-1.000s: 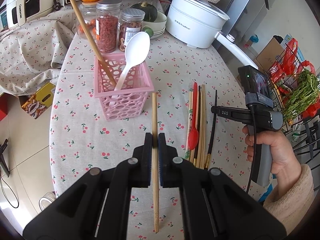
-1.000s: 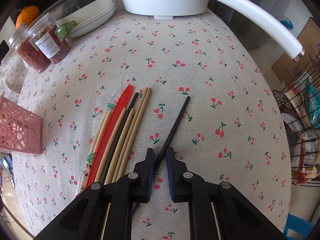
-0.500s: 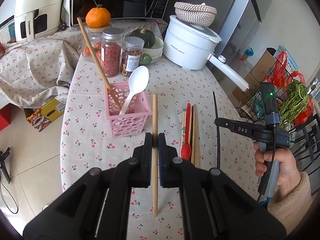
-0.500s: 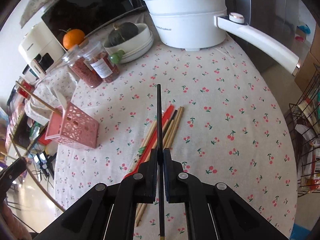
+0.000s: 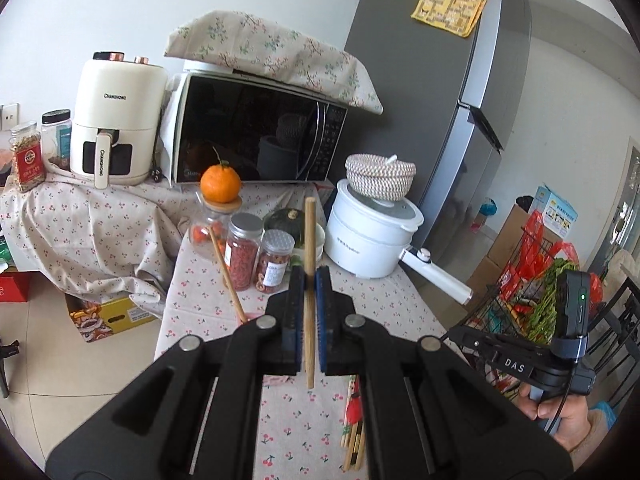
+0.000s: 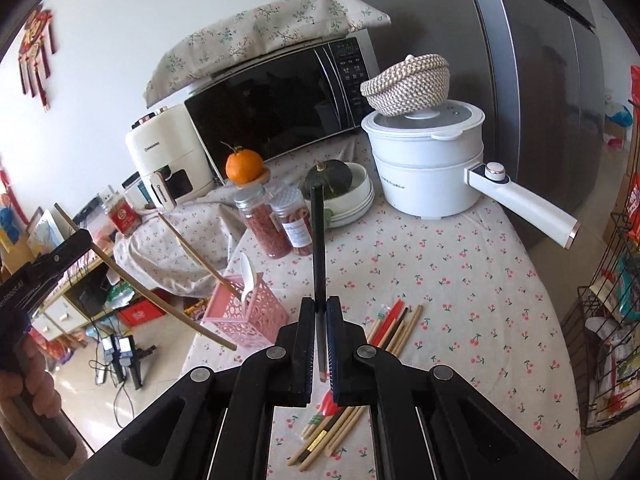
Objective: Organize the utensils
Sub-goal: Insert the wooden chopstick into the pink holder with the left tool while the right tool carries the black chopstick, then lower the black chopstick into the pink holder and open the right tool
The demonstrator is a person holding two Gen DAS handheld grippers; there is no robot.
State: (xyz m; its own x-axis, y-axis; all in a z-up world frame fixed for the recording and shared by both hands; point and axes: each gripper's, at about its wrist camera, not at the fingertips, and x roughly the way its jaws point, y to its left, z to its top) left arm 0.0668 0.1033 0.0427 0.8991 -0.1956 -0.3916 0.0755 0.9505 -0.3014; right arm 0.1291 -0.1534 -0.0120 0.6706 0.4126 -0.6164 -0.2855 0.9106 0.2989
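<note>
My left gripper (image 5: 309,276) is shut on a wooden chopstick (image 5: 309,240), held upright well above the table; it also shows in the right wrist view (image 6: 160,300). My right gripper (image 6: 319,304) is shut on a black chopstick (image 6: 319,240), also upright. The pink holder basket (image 6: 244,316) stands on the table's left part with a white spoon (image 6: 248,276) and a wooden chopstick (image 6: 196,254) in it. In the left wrist view my fingers hide most of the basket. A bundle of loose chopsticks with a red spoon (image 6: 392,326) lies on the cherry tablecloth.
A white electric pot (image 6: 428,168) with a long handle stands at the back right, a woven basket on its lid. Two spice jars (image 6: 280,224), a jar topped by an orange (image 6: 245,166), and a bowl with a squash (image 6: 340,188) stand behind the basket. A wire rack (image 6: 608,320) is on the right.
Both grippers have risen and tilted up from the table, each carrying its chopstick. The views now look across the table at the microwave and wall instead of down on the cloth.
</note>
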